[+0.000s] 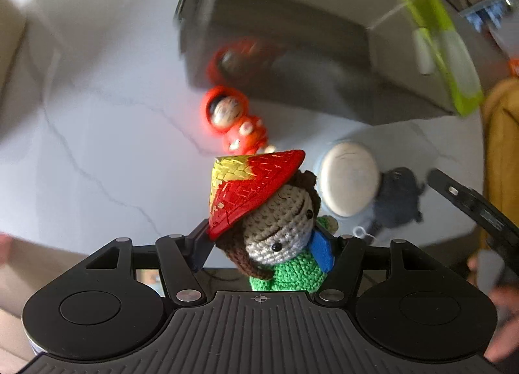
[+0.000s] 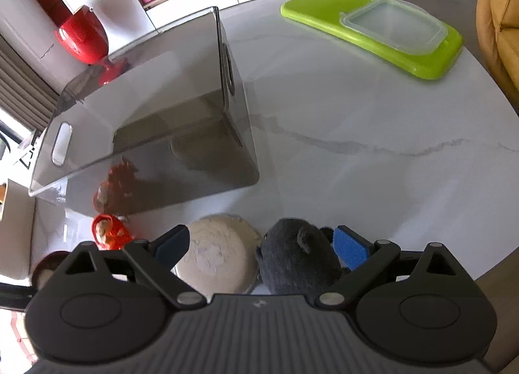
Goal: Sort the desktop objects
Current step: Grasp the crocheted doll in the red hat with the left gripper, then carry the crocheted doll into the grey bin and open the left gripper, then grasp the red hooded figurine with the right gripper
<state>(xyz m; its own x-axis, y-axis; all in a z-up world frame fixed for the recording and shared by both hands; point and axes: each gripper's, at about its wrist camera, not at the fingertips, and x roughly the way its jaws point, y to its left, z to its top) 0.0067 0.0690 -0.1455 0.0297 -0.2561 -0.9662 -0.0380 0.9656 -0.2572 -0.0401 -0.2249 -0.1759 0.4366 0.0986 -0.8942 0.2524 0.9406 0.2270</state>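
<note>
In the left wrist view, the left gripper [image 1: 264, 252] is pinching a crocheted doll [image 1: 285, 238] at the lower middle of the frame, pads pressed to either side of its head and green body, its red and yellow conical hat [image 1: 253, 189] tipped toward upper left. The smoky clear bin [image 1: 324, 59] fills the upper middle and right, so the doll's likely destination lies straight ahead and above the fingers; a red figurine [image 1: 233, 121] lies on the marble table [image 1: 97, 147] between doll and bin. In the right wrist view, the right gripper [image 2: 262, 247] is spread wide at the lower middle, pinching nothing: a beige round object [image 2: 217, 257] and a dark grey plush [image 2: 295, 257] sit side by side between its fingers, plush nearer the blue pad at right. The bin [image 2: 146, 108] stands upper left; I judge the left hand nearer to dropping in.
</note>
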